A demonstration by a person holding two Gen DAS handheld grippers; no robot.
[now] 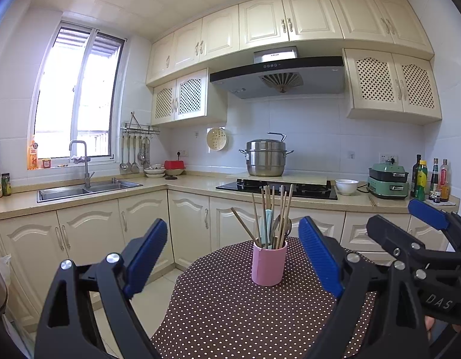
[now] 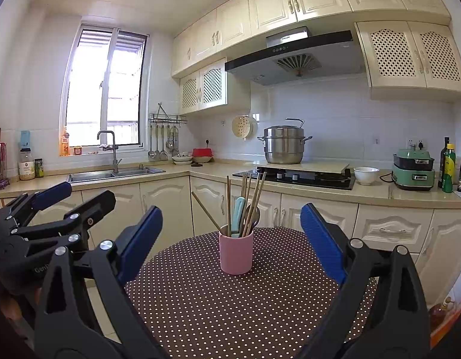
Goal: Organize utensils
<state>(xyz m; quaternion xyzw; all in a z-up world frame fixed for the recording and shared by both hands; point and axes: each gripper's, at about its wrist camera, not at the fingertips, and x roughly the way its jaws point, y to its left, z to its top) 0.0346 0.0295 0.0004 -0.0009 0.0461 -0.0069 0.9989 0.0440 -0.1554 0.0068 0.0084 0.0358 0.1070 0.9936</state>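
Note:
A pink cup (image 1: 269, 263) (image 2: 236, 252) stands upright on a round table with a brown polka-dot cloth (image 1: 230, 314) (image 2: 245, 308). Several wooden chopsticks (image 1: 282, 209) (image 2: 254, 197), a light teal handle (image 1: 267, 224) (image 2: 238, 212) and a metal spoon (image 1: 282, 224) stick out of it. My left gripper (image 1: 233, 239) is open, held back from the cup with nothing between its blue fingers. My right gripper (image 2: 230, 224) is open too, empty, a short way before the cup. Each gripper shows at the edge of the other's view: the right gripper (image 1: 410, 221) and the left gripper (image 2: 81, 191).
Behind the table runs an L-shaped counter with cream cabinets (image 1: 90, 233), a steel sink (image 1: 87, 190) at the left, a black hob (image 1: 275, 187) with a steel steamer pot (image 1: 265, 158), a white bowl (image 1: 346, 186), a green cooker (image 1: 388, 181) and bottles (image 1: 421, 179). Ladles hang by the window.

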